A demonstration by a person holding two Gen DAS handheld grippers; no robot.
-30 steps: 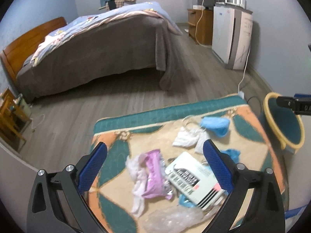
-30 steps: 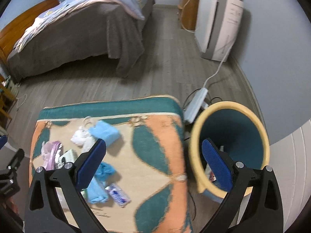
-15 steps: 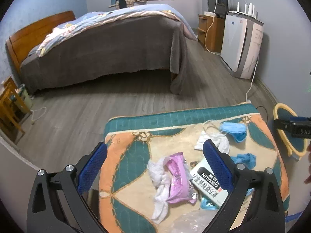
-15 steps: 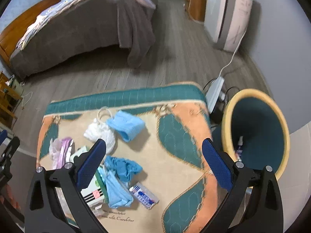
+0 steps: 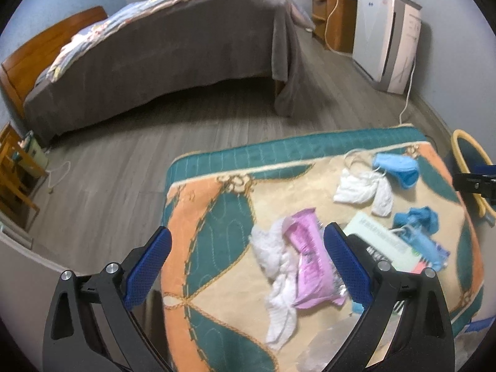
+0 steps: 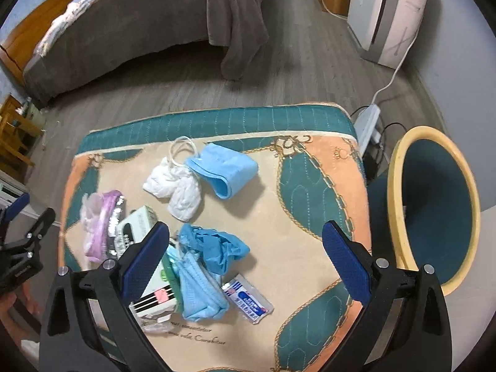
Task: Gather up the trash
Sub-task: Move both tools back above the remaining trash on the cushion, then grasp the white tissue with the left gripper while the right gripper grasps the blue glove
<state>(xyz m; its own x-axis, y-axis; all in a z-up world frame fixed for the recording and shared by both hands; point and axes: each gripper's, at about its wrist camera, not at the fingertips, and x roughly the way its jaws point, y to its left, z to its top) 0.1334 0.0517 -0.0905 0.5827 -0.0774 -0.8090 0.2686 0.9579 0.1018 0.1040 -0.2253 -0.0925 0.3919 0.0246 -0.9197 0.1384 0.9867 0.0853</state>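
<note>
Both claws spread wide, gripping nothing. Left claw [image 5: 246,259] low in the left wrist frame, over the near left part of a patterned rug [image 5: 217,204] in teal, orange and cream; right claw [image 6: 245,254] low in the right wrist frame, over the rug's near middle. Trash scattered across the rug. In the right wrist frame: a folded blue mask [image 6: 223,172] at centre, touching a white mask [image 6: 176,187] just to its left; a crumpled blue glove [image 6: 217,245] below them, beside the claw's left finger; another blue mask [image 6: 201,291] lower down, overlapping a white box [image 6: 148,285] with black stripes, partly hidden behind that finger; a small blue-and-white packet [image 6: 248,299] just right of that mask; a pink wrapper [image 6: 102,226] at mid-left, near the rug's left edge. In the left wrist frame: the same pink wrapper between the fingers, lying against a white tissue [image 5: 276,272] on its left; some clear plastic at the bottom edge, too blurred for detail. Round bin [image 6: 434,204], yellow rim and teal inside, at the right edge of the right wrist frame, off the rug and just beside its right border. White power strip [image 6: 367,122] on the grey wood floor [image 6: 186,90] between rug and bin. Bed [image 5: 161,52] with a grey cover in the upper left of both frames. White appliance [image 5: 387,40] against the wall, upper right.
</note>
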